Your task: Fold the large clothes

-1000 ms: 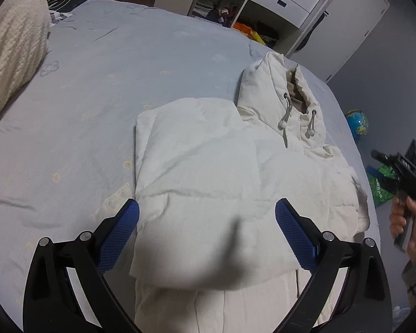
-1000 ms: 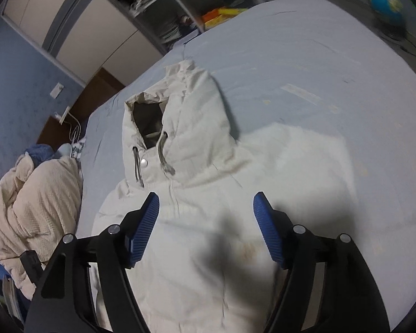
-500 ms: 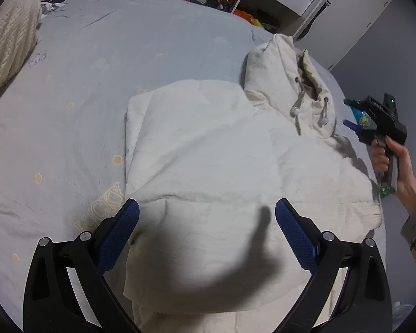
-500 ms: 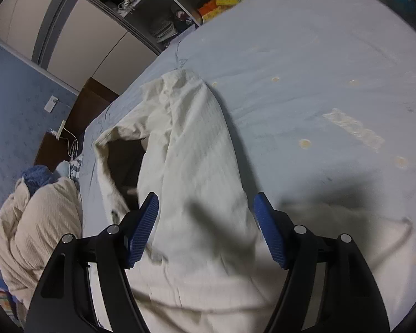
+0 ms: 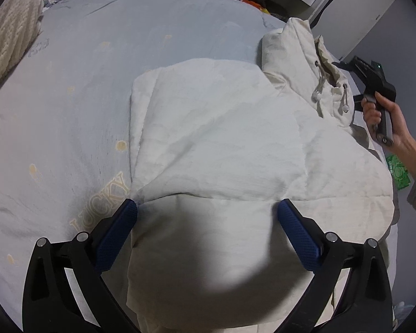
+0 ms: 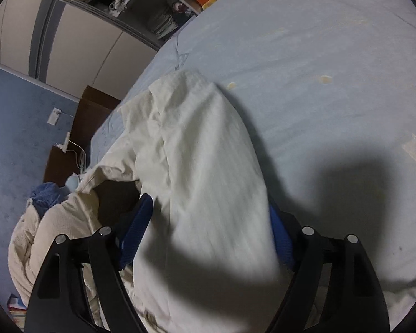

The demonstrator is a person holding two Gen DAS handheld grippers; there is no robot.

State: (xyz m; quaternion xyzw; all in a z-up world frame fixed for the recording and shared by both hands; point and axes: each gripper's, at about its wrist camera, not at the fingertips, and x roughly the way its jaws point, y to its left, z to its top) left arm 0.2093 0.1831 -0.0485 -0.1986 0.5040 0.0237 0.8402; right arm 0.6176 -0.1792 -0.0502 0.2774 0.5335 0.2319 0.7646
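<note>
The white hooded jacket (image 5: pixel 222 149) is laid on the bed (image 5: pixel 97 63), one side already folded over its middle. The left hand-held gripper (image 5: pixel 208 208) is held spread wide above the folded panel, nothing gripped. The hood (image 6: pixel 197 149) is straddled by the right hand-held gripper (image 6: pixel 210 211), fingers apart, unclenched; a pinch and fold-down is likely called for next. "LUCKY" (image 5: pixel 102 202) is read on the sheet beside the jacket.

"LUCKY" in pale yellow letters on blue bedsheet (image 5: pixel 69 105), left wrist view; other sheet markings unreadable.
</note>
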